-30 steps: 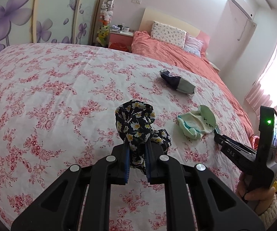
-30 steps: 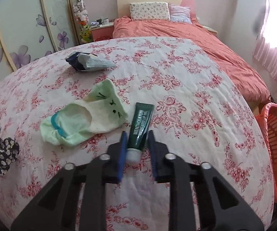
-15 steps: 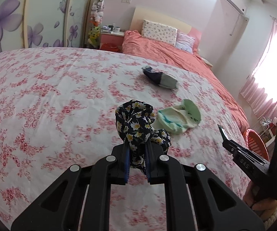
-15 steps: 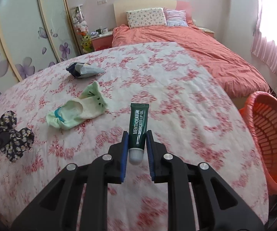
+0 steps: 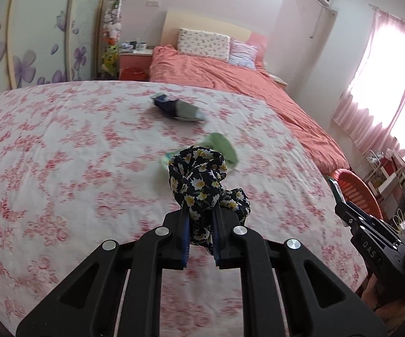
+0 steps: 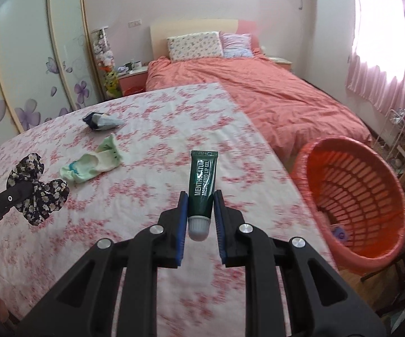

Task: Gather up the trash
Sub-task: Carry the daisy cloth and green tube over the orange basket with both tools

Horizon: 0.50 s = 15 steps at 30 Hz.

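My left gripper [image 5: 200, 216] is shut on a black floral scrunchie [image 5: 199, 178], held above the flowered bedspread [image 5: 61, 154]; the same scrunchie [image 6: 38, 188] shows at the left of the right wrist view. My right gripper [image 6: 200, 200] is shut on a dark green lip gel tube [image 6: 202, 178], cap toward the camera, lifted off the bed. An orange slatted basket [image 6: 354, 196] stands beside the bed at the right, lower than the tube; its rim [image 5: 357, 191] peeks in the left wrist view.
A pale green sock [image 6: 92, 163] and a crumpled dark blue and grey wrapper [image 6: 99, 120] lie on the bedspread. A second bed with a salmon quilt [image 6: 272, 98] stands beyond. A small purple thing [image 6: 340, 234] lies in the basket. Wardrobe doors line the left.
Both grippers have lifted and swung right with their loads. The tube has left the bedspread, and the orange basket has come far into the right wrist view.
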Motion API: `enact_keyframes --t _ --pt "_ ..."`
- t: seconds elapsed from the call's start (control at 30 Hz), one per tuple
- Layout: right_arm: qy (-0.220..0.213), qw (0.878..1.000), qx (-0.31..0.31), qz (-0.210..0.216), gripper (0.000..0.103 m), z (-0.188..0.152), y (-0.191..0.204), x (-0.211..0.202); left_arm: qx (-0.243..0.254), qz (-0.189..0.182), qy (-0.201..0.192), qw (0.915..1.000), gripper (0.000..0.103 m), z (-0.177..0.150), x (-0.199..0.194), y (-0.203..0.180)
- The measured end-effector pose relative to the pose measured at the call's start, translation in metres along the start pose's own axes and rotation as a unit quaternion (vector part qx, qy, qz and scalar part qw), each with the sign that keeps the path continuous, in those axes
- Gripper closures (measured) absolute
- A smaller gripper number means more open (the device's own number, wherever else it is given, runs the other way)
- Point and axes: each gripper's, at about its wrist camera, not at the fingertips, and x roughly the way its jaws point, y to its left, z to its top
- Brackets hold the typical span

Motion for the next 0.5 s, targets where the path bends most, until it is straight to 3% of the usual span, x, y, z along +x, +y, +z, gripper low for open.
enact_keyframes --t 0.5 --pt "-0.030 0.997 0.039 -0.067 0.084 -0.013 -0.069 -0.026 0.054 -0.048 0.014 0.9973 0.091 -0.009 0.014 -0.071"
